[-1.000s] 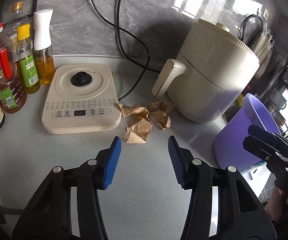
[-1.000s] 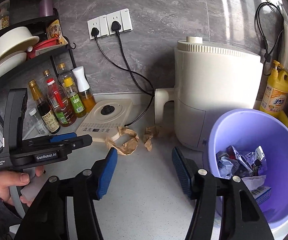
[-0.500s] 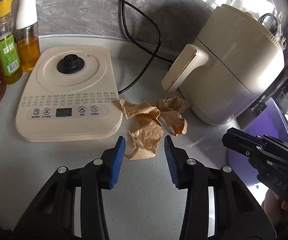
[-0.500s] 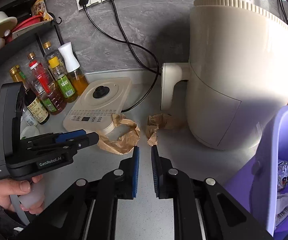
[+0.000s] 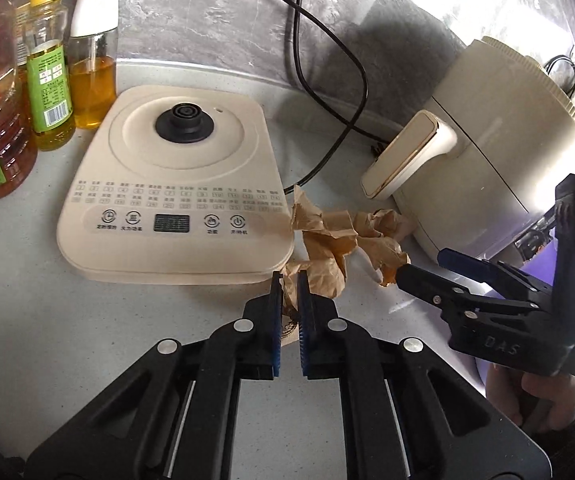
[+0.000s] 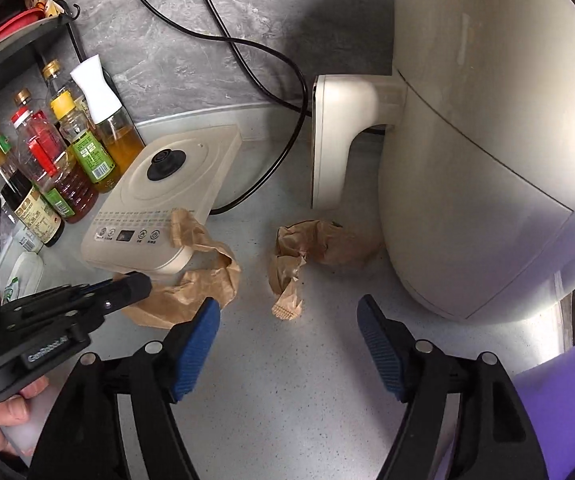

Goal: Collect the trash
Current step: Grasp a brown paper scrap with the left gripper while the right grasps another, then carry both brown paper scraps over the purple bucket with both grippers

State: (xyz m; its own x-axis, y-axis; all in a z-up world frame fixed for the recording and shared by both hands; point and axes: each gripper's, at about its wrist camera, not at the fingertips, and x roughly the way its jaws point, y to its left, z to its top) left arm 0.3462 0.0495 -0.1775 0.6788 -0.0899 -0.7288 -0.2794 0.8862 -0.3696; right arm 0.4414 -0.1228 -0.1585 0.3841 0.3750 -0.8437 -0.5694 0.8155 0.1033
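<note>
Right wrist: "GenRobot.AI" on left gripper [image 6: 127, 286]

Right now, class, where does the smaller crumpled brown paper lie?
In the right wrist view, the smaller crumpled brown paper lies on the countertop between the kettle base and the air fryer, below its handle.

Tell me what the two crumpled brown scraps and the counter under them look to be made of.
Left scrap: likely thin kraft paper, matte, sharply creased; it bends limply against the cooker base. Right scrap: same paper look, with a serrated cut edge like a bag top. Counter: pale speckled grey, smooth, faintly glossy; stone or composite, cannot tell which.
</note>
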